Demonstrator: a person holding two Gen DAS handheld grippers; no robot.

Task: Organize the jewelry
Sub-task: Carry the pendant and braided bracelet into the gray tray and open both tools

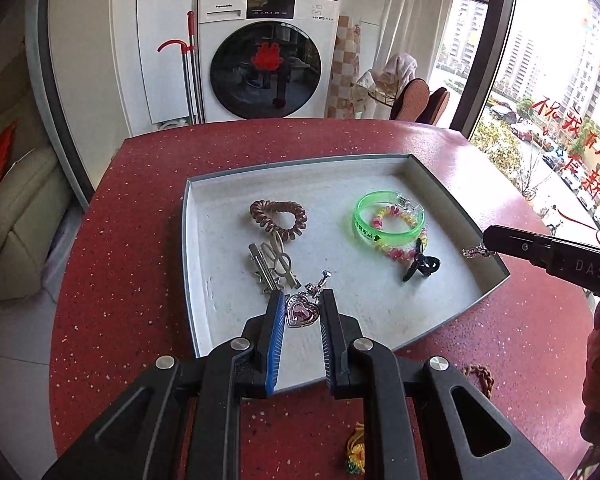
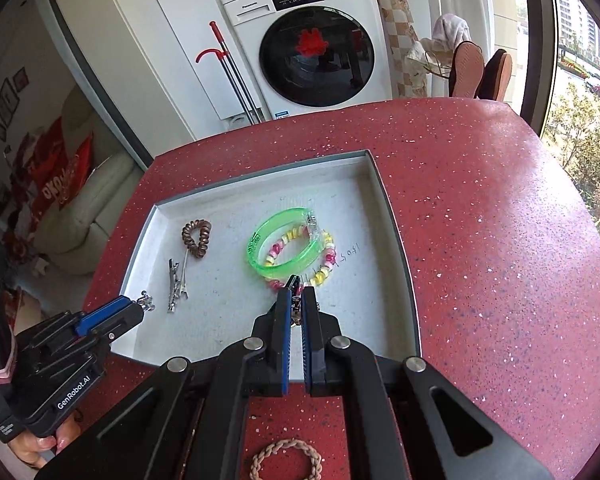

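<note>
Heart pendant (image 1: 302,312) between half-open left tool (image 1: 300,300) fingers, apparently untouched

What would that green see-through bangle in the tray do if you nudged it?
The green bangle looks like rigid plastic, so it would probably slide whole rather than flop. It overlaps the beaded bracelet, so a nudge may drag that along. Lying flat, it seems unlikely to roll.
</note>
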